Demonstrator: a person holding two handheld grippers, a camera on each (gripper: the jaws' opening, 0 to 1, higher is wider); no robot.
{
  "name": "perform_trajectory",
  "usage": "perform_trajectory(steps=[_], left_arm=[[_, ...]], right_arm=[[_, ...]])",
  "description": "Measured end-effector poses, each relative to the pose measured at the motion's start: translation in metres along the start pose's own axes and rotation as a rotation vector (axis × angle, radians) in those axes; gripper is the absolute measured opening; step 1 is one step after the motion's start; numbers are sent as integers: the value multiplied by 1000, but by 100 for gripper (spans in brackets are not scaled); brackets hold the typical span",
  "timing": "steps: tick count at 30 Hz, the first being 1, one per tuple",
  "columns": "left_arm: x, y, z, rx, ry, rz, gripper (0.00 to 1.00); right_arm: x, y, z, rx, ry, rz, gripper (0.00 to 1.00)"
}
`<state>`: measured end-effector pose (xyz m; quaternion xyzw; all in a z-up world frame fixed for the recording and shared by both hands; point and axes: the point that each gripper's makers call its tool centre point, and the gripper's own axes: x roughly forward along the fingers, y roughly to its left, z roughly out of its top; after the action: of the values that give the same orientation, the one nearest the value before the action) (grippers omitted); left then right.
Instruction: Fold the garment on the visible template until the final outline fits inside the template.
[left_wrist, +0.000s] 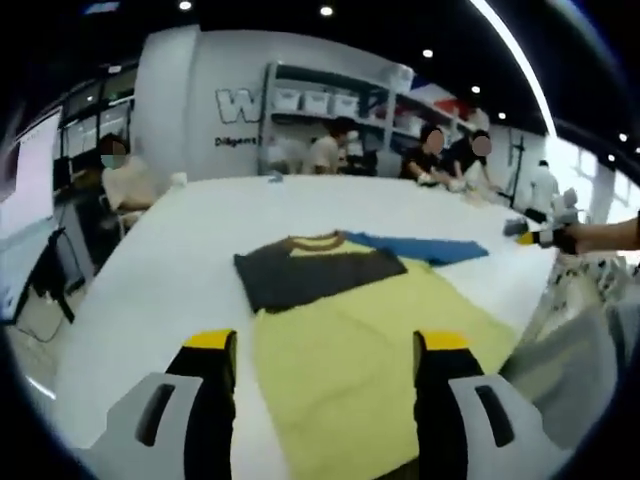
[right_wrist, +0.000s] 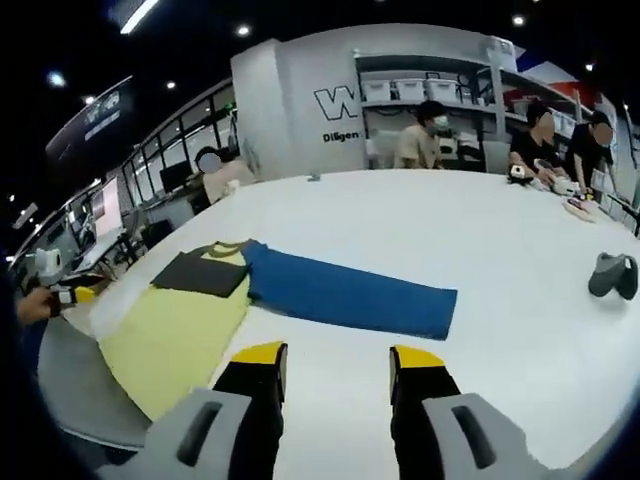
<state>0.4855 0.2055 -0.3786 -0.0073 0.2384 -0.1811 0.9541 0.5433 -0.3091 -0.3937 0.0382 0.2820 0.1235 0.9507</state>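
Just past the tips of the left gripper (left_wrist: 325, 345), spread flat on the white table (left_wrist: 180, 250): a soft yellow garment (left_wrist: 370, 350) with a dark grey folded part (left_wrist: 315, 272) and a round collar, and a long blue cloth strip (left_wrist: 425, 247) lying beyond it, touching the far edge. From the right gripper (right_wrist: 332, 362), same garment (right_wrist: 175, 335) off to the left and ahead, blue strip (right_wrist: 350, 293) straight in front, smooth and long like a rectangle. Both claws wide open, yellow-tipped black jaws well apart, holding nothing; farther off, people sitting (right_wrist: 420, 135) at the far table edge, grey shelves with white boxes (left_wrist: 315, 100), and a small grey thing (right_wrist: 612, 275) lying out to the right.
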Motion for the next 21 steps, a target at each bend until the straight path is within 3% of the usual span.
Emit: perform_trajectory(steps=[4,5,9,15,21], left_arm=[[-1,2,-1,-25,-8,12,65],[-1,0,-1,-42,-8,-1,65],[-3,0,-2,11,17,-4,66],[-8,9,7,0,-19,-1,65],[-9,5,6,-20,-24,-1,65]], right_arm=[[19,-32,-6,-18,44,-49,36],[23,-31,-7,-13,50,-53,36],[45,-56,-8,26,65,-100,34],[71,-86,-9,34,93,-151,33],[80,-95,-13,23,133,-182,31]])
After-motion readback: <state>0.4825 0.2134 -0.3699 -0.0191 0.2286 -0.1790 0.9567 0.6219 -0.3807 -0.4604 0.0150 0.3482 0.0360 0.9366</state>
